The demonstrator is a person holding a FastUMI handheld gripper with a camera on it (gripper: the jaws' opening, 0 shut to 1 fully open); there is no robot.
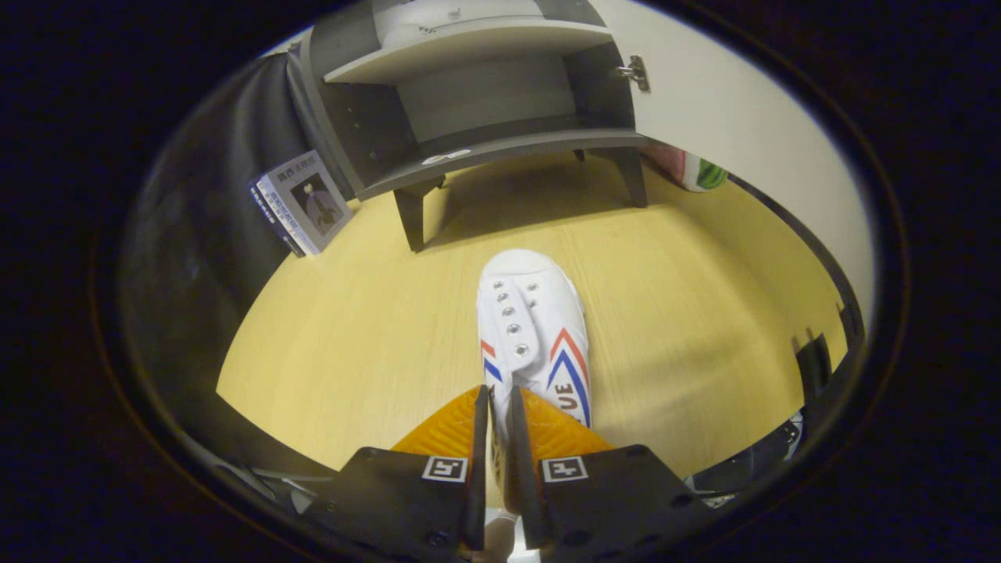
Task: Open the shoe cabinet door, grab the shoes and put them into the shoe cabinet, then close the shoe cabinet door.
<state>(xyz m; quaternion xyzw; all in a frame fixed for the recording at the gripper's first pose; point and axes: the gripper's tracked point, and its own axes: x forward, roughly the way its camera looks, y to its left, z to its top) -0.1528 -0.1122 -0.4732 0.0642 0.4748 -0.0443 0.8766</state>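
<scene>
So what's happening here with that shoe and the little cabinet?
A handheld tool has its two fingers closed on the rear edge of a white shoe with red and blue stripes, holding it over the yellow floor. Ahead of the shoe stands a grey shoe cabinet with its white door already swung open. The shelves are bare apart from something white on the upper one, so the shoe has not gone in yet. A book leans beside the cabinet.
</scene>
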